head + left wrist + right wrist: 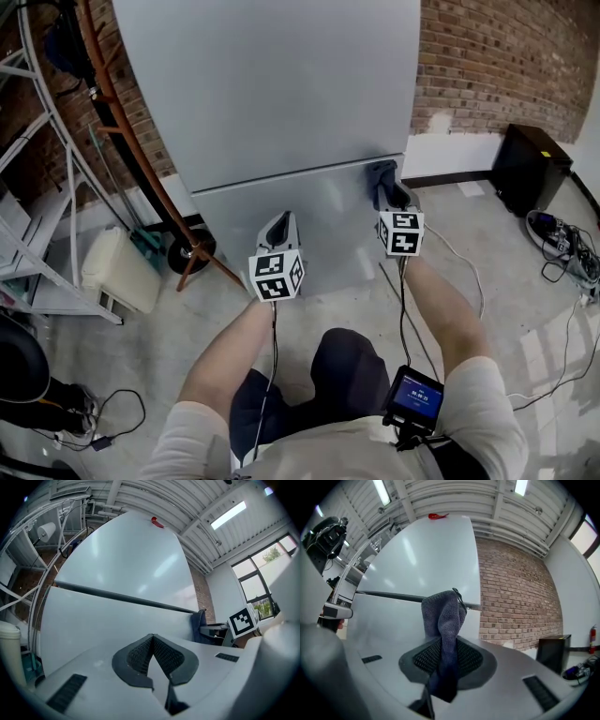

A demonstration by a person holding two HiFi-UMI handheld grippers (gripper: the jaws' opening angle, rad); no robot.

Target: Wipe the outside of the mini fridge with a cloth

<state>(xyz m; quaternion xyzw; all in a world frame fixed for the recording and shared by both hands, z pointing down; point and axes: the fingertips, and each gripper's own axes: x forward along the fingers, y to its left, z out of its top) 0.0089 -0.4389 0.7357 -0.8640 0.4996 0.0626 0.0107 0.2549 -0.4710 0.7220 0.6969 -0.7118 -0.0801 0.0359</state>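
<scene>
Grey cloth (443,616) clamped in right claw (442,653) shows clearly only in its view; left claw (152,645) closed, empty.

1. The left gripper (152,641) pointed forward, its jaws pressed together with nothing between them.
2. The right gripper (443,656) reached slightly farther ahead, its jaws clamped on a cloth (442,613).
3. The left forearm (223,352) and right forearm (448,309) stretched forward, bare.

Nothing written could be read: no word, brand or number. The small black device with a lit blue screen (416,397) at the person's waist showed pale characters too small to make out. The white marker cube (276,276) on the left gripper (278,221) and its twin (401,232) on the right gripper (384,178) bore only black square patterns.
</scene>
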